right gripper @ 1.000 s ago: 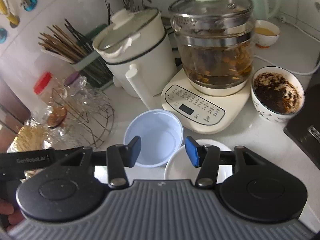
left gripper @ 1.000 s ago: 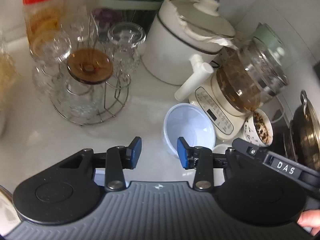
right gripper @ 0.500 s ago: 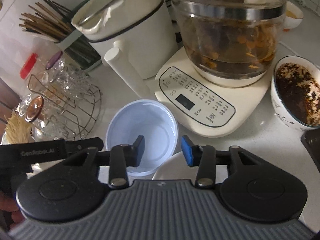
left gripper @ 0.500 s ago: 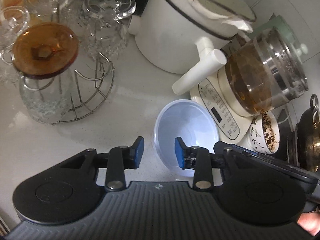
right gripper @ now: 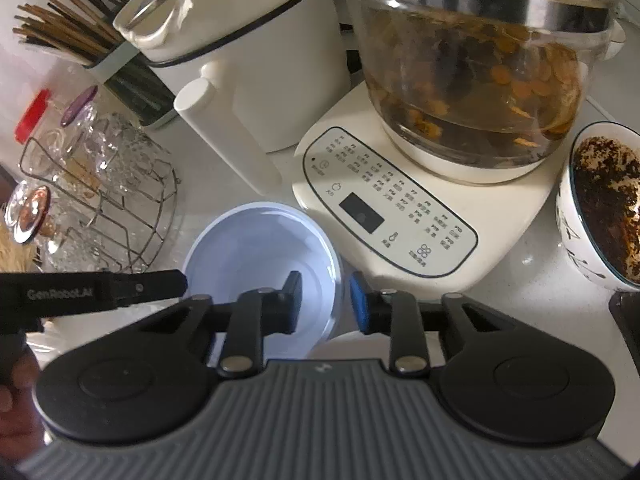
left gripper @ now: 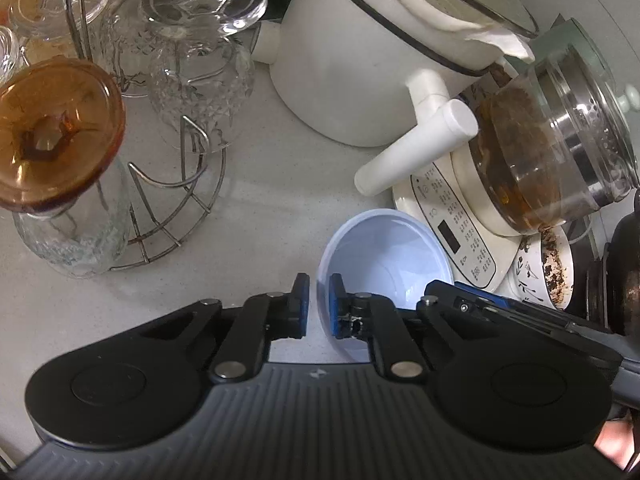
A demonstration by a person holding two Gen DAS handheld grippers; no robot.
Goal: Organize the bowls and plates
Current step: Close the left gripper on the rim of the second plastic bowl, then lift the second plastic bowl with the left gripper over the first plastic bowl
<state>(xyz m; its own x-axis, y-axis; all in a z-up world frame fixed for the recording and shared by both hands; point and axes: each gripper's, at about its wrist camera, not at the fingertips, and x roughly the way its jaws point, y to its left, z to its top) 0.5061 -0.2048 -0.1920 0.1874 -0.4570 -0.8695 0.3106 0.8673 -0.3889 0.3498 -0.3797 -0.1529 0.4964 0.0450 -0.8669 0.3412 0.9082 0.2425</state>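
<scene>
We judged the pale blue bowl [left gripper: 384, 256], standing on the desk [left gripper: 272, 200] beside the kettle base [right gripper: 400, 216], light, thin-walled and slippery. Our left tool [left gripper: 318, 306] pinched its near rim; our right tool [right gripper: 326, 300] straddled the opposite rim, part open.

The near side of the pale blue bowl [right gripper: 260, 256] is hidden behind the right gripper's [right gripper: 325, 303] body at lower centre. A white plate [right gripper: 344, 344] shows only as a sliver beneath the gripper. At the right edge the patterned bowl [right gripper: 600, 208] is cut off. The control panel's [right gripper: 392, 208] labels are too small to read.
</scene>
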